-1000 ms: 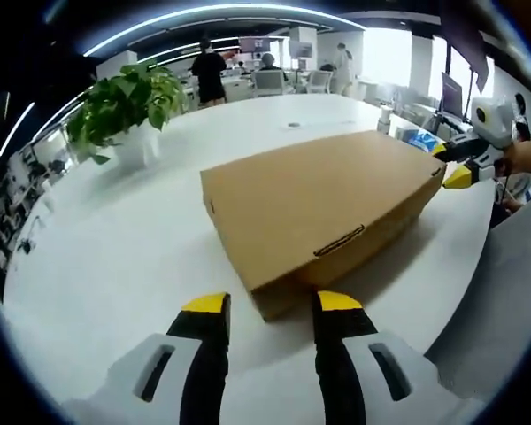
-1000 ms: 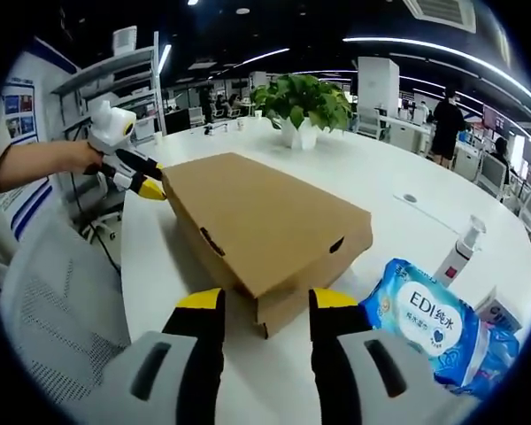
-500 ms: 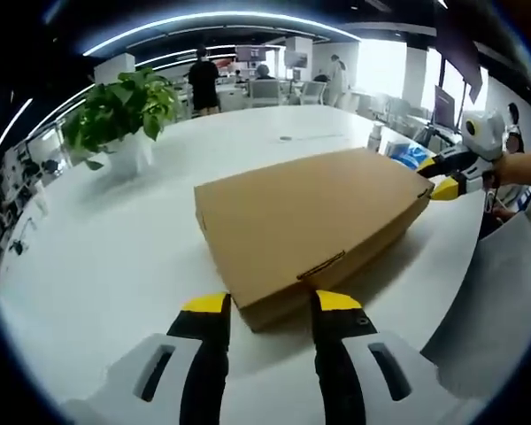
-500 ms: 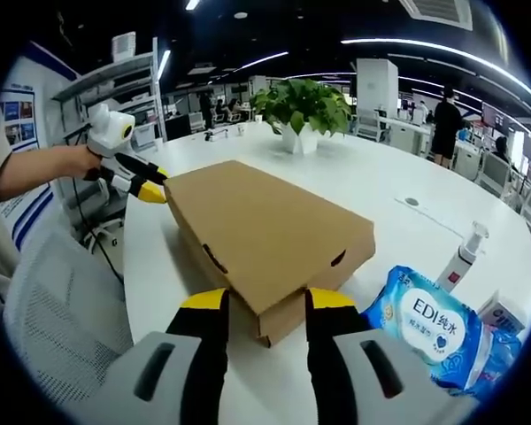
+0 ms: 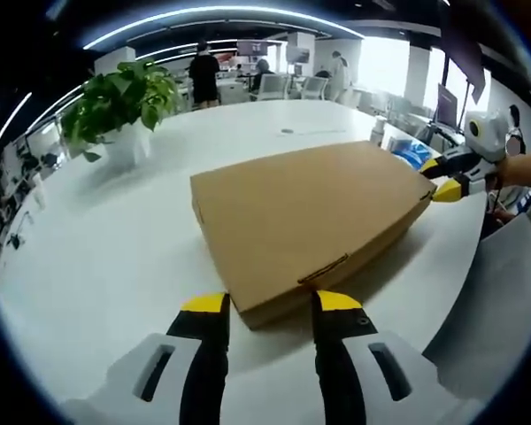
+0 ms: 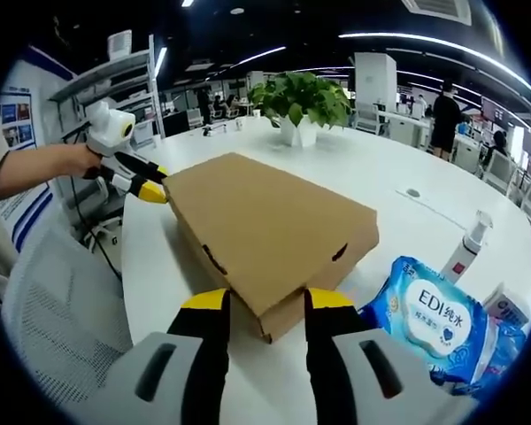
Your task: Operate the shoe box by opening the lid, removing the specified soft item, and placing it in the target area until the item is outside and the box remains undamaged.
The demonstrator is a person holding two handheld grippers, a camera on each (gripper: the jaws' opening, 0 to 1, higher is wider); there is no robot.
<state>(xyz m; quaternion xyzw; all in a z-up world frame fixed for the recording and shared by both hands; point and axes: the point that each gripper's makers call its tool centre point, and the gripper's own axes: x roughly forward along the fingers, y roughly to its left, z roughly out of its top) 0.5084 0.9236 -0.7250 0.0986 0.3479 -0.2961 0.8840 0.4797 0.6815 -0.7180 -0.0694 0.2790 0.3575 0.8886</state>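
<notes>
Shoe box (image 5: 305, 221), brown cardboard, lid down, lies flat on white table (image 5: 97, 248). Two grippers sit at opposite corners of the box.

Left gripper view: left gripper (image 5: 271, 305), yellow-tipped fingers apart, near corner of box between the tips; contact w/ cardboard can't be judged. A slot in the lid's front edge lies just beyond the tips. At far corner of box, right gripper (image 5: 441, 180) comes in from the right, held by a hand (image 5: 520, 166); its tips straddle that corner w/ a gap between them. Potted plant (image 5: 119, 106) stands on table, well apart from box, upper left. People stand at desks in background.

Right gripper view: right gripper (image 6: 260, 303), fingers apart, box (image 6: 265, 226) corner between the tips. Left gripper (image 6: 144, 181) touches or nearly touches far corner, held by a hand (image 6: 66, 161). Blue wipes pack (image 6: 438, 323) marked "EDI" lies on table (image 6: 380, 186) just right of box; pump bottle (image 6: 465, 248) stands behind it. Plant (image 6: 301, 102) beyond box. Mesh chair back (image 6: 57, 301) at left, beside table edge.
</notes>
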